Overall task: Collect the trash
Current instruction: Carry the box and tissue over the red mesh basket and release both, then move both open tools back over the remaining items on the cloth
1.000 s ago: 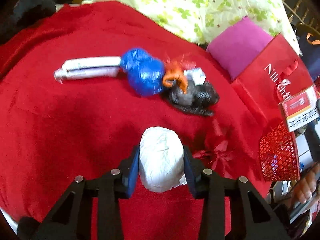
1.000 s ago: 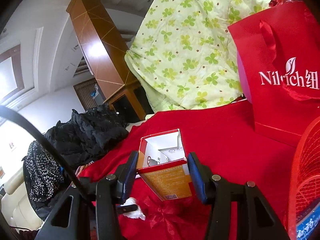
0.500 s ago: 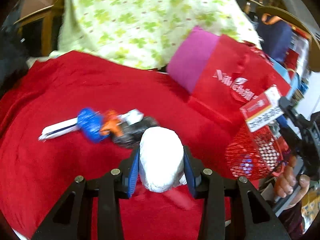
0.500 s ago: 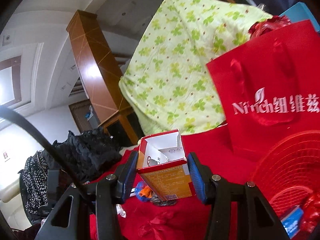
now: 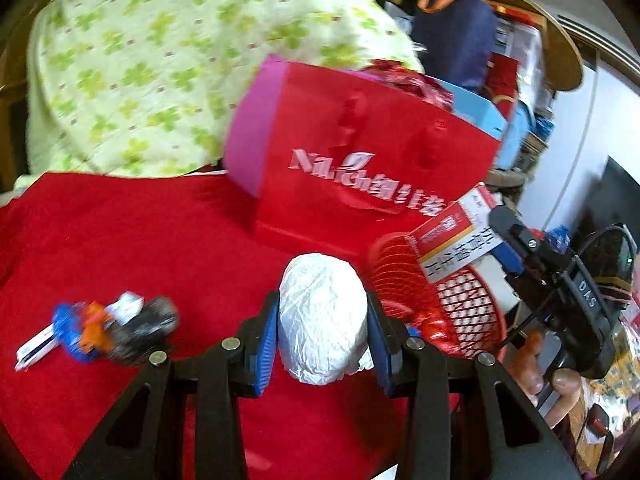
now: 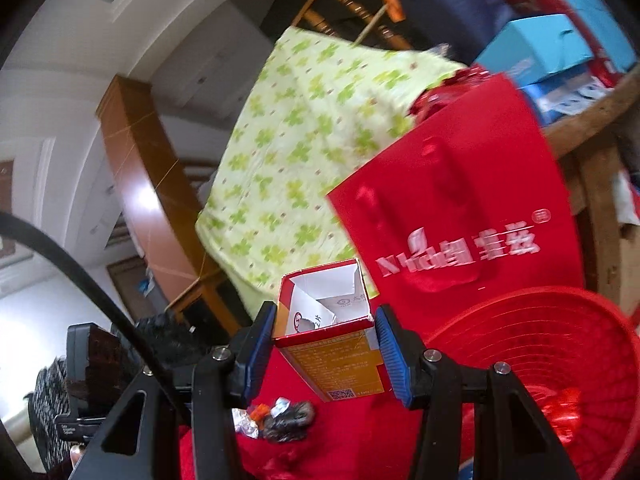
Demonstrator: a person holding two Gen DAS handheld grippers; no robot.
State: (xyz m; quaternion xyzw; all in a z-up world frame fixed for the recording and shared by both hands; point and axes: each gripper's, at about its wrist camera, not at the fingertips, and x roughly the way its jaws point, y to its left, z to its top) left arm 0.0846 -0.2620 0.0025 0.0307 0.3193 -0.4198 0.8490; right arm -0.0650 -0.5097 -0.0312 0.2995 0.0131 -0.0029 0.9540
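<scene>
- The red mesh basket (image 5: 468, 312) is sitting on the red cloth (image 5: 132, 236) just in front of the red gift bag (image 5: 360, 168), and both pieces of trash are hanging close to its rim; the likeliest failure, in my judgement, is a release made short of the opening, so that a piece is landing on the cloth or bouncing off the rim.
- The two tools are crowding the same opening, so they risk knocking each other or tipping the light basket.
- The empty carton (image 6: 332, 332) is being held by its side walls only; thin card may be buckling under the squeeze and slipping.
- The right gripper (image 6: 324, 344) is closed to the carton's width, both blue pads pressing its sides, open end facing away, beside and left of the basket in its own view.
- The left gripper (image 5: 322, 332) is closed about the white crumpled wad (image 5: 322, 320), pads touching both flanks, with the basket just to its right.
- A small heap of wrappers (image 5: 104, 328) and a white tube (image 5: 34, 350) are lying on the cloth, well apart from the basket and not yet collected.
</scene>
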